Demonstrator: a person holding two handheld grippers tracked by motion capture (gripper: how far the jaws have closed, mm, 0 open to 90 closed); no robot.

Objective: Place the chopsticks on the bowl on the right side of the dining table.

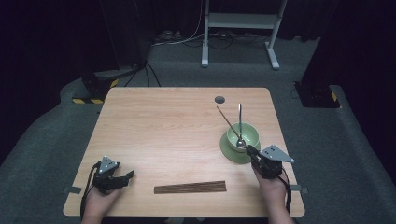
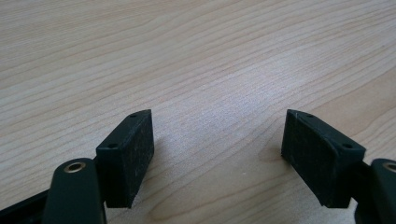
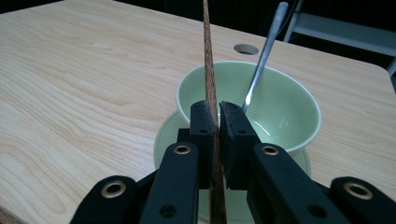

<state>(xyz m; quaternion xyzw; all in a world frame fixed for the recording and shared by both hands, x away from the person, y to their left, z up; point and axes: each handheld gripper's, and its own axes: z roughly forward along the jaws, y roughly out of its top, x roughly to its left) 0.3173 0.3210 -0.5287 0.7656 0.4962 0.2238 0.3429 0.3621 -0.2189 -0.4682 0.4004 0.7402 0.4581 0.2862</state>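
A pale green bowl (image 1: pixel 243 134) stands on a matching saucer (image 1: pixel 230 150) at the table's right, with a metal spoon (image 1: pixel 240 117) leaning in it. My right gripper (image 1: pixel 253 150) is just in front of the bowl, shut on a brown wooden chopstick (image 1: pixel 227 120) that slants up and back over the bowl. In the right gripper view the chopstick (image 3: pixel 211 88) runs between the pressed pads, with the bowl (image 3: pixel 280 105) and spoon (image 3: pixel 266 51) behind. My left gripper (image 1: pixel 125 177) rests at the front left, open, nothing between its pads (image 2: pixel 135 149).
A row of several dark wooden chopsticks (image 1: pixel 190 187) lies flat near the front edge, between the two hands. A round cable hole (image 1: pixel 220 99) sits near the far edge. A white metal stand (image 1: pixel 240 23) is on the floor beyond the table (image 1: pixel 163 126).
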